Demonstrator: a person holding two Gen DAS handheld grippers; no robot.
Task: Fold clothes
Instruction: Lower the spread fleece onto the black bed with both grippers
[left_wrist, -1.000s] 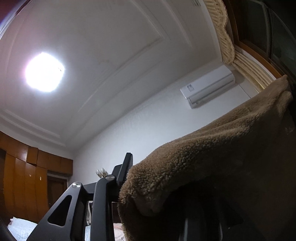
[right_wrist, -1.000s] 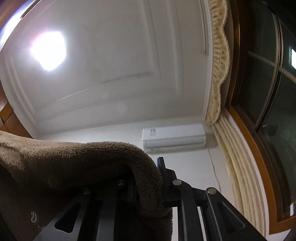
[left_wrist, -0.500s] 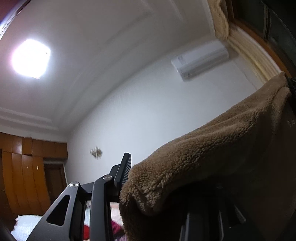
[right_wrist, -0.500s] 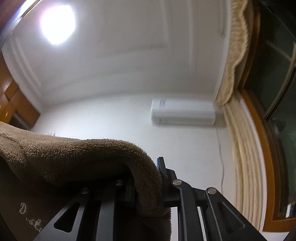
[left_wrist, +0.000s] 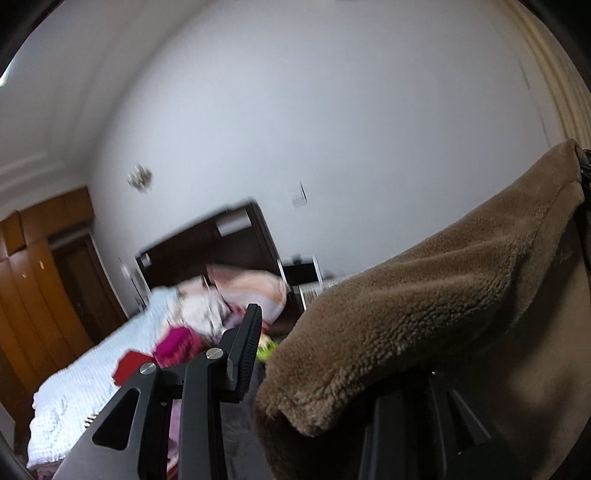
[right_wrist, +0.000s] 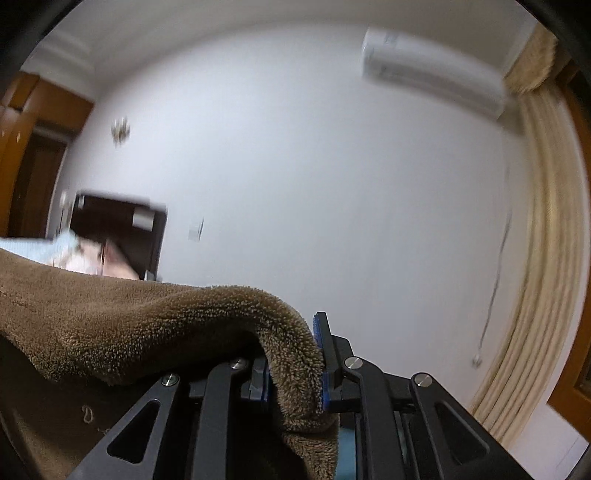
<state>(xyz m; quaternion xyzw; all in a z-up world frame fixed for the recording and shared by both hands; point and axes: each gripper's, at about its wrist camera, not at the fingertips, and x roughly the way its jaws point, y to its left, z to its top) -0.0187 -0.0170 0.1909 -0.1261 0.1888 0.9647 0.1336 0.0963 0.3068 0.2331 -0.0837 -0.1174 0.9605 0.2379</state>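
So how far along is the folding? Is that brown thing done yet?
Not yet. Done: the brown fleece is picked up, pinched in both the right tool and the left tool. In hand: it hangs stretched between them in the air, unfolded. Left: laying it on the bed, making the folds, and probably the other clothes piled there, which look unfolded though blurred.
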